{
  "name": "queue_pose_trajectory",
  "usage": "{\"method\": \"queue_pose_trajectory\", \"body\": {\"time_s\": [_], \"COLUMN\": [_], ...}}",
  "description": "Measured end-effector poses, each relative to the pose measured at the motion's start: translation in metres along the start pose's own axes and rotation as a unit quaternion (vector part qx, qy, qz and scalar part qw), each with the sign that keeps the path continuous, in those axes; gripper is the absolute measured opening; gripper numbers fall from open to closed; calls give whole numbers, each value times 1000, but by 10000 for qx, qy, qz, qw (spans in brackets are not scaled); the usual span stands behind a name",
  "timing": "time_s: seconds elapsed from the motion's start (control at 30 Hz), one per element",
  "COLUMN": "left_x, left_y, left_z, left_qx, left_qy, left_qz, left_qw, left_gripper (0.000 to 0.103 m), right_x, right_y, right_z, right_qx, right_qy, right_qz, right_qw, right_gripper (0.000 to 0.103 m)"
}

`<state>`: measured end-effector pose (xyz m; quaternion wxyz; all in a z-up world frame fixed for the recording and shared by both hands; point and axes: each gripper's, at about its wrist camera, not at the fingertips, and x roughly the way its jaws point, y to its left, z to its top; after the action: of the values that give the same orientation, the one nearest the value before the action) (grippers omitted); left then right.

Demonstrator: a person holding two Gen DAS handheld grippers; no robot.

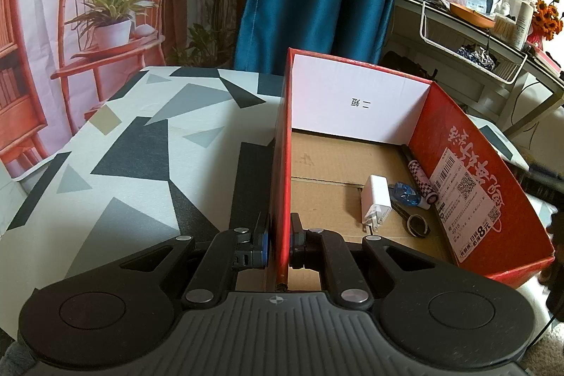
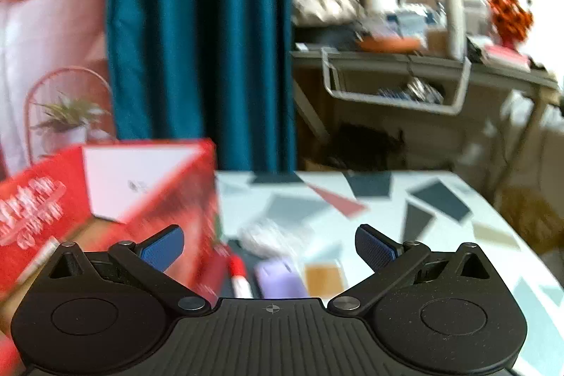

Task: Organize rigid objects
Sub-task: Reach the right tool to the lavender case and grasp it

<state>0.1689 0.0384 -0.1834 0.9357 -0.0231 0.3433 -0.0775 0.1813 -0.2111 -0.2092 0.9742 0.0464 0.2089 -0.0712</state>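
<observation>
The left hand-held gripper [image 1: 280,247] is clenched on the near side wall of the red box [image 1: 454,143], steadying it on the patterned surface [image 1: 116,164]. Inside the box lie a white charger [image 1: 376,201], a blue tape dispenser [image 1: 409,194], scissors [image 1: 412,221] and a checkered marker [image 1: 421,177], bunched toward the far wall.

The right hand-held gripper [image 2: 269,251] is released, its jaws spread wide with nothing between them. Just below and ahead of it, beside the box's outer wall, lie a red-and-white pen [image 2: 239,275] and a lilac object [image 2: 280,277], with a blurred pale thing beyond that I can't make out.

The next pick looks like one of these. It would go best to lower squarely over a single item, keep clear of the box wall, and close only once the pads straddle it, while the left grip holds the box steady.
</observation>
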Motion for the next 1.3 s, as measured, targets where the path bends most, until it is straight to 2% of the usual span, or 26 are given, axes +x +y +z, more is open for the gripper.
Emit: {"method": "queue_pose_trajectory", "body": {"time_s": [0.17, 0.37, 0.5, 0.53, 0.73, 0.83, 1.1, 1.3], "left_x": [0, -1, -1, -1, -1, -1, 0, 0], "left_y": [0, 0, 1, 0, 0, -1, -1, -1], "left_z": [0, 0, 0, 0, 0, 1, 0, 0], "left_qx": [19, 31, 31, 37, 24, 31, 39, 38], "left_qy": [5, 7, 6, 4, 7, 6, 1, -1], "left_qz": [21, 32, 26, 33, 28, 38, 49, 49], "left_qw": [10000, 10000, 10000, 10000, 10000, 10000, 10000, 10000], "left_gripper": [11, 11, 11, 11, 11, 11, 11, 11], "right_x": [14, 33, 39, 40, 42, 44, 45, 45], "right_y": [-10, -12, -17, -20, -18, -14, -19, -23], "right_z": [-23, -29, -38, -40, -41, -41, -41, -42], "right_qx": [60, -142, 81, 128, 55, -68, 143, 267], "right_qy": [214, 282, 374, 399, 554, 636, 663, 700], "right_qz": [-253, -393, -525, -515, -339, -219, -72, -73], "right_qw": [9994, 9987, 9979, 9978, 9979, 9977, 9977, 9972], "right_gripper": [103, 102, 99, 93, 96, 95, 92, 75]}}
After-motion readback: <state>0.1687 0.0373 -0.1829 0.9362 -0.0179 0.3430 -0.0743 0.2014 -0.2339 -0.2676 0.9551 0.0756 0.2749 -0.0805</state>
